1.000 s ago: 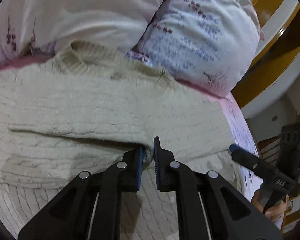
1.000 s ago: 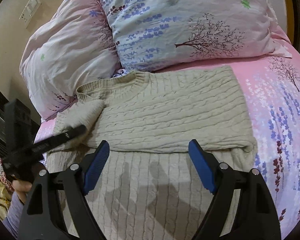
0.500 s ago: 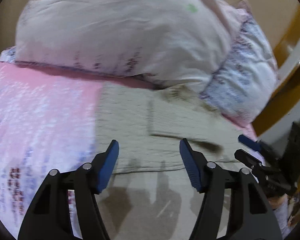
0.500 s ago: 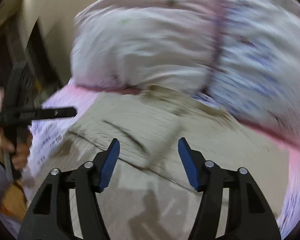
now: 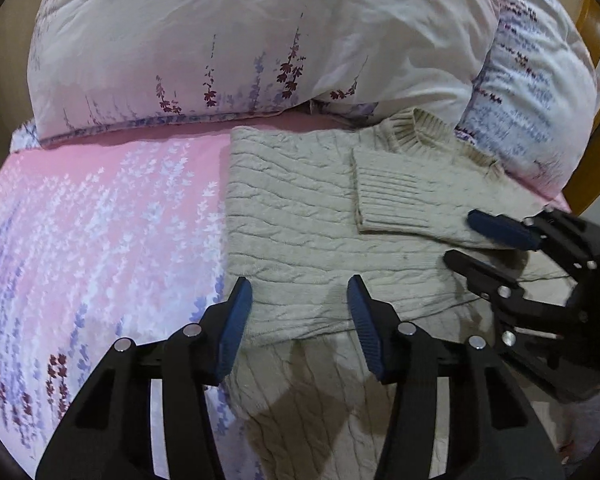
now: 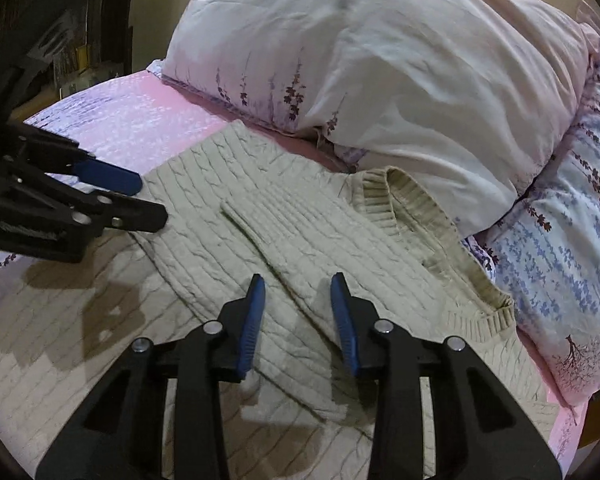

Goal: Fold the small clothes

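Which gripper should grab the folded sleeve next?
Probably the right hand-held gripper: it's open, directly over the sleeve on the sweater. The left hand-held gripper is open near the side fold.

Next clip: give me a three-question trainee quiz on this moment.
1. True or false: the left gripper is shut on the sweater.
2. Where does the folded sleeve lie? A) on the sweater's body B) on the pillow C) hanging off the bed
3. Fill in: the right gripper is ____.

Key: 1 false; 2 A; 3 open
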`<action>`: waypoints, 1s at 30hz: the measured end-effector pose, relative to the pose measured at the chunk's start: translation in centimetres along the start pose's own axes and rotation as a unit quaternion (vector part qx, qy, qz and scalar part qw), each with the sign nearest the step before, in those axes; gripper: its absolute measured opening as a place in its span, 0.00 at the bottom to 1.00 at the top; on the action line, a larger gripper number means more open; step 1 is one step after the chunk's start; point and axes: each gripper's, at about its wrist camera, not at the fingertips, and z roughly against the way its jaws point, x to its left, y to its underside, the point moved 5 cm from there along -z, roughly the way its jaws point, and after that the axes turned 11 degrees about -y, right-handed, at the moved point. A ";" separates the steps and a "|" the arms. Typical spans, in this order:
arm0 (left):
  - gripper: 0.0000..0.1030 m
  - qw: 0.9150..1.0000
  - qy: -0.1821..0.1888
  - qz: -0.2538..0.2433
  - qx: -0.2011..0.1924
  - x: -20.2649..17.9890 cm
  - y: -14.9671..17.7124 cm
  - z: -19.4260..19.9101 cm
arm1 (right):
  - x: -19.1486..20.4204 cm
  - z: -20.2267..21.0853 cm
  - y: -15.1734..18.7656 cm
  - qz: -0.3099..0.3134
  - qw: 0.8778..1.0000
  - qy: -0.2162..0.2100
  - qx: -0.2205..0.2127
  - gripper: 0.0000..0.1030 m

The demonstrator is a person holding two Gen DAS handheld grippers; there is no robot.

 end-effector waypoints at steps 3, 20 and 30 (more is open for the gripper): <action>0.51 1.000 -0.007 0.000 0.000 0.0 -0.1 -0.4 | 0.2 -0.5 -0.2 0.007 1.000 0.019 0.002 0.20; 0.51 1.000 -0.013 -0.006 -0.006 -0.2 -0.1 -0.9 | -15.4 10.0 12.6 -0.456 0.878 0.010 -0.147 0.04; 0.52 1.000 -0.007 0.006 0.000 -0.1 -0.2 -0.9 | -19.2 10.3 18.7 -0.588 0.791 -0.042 -0.164 0.38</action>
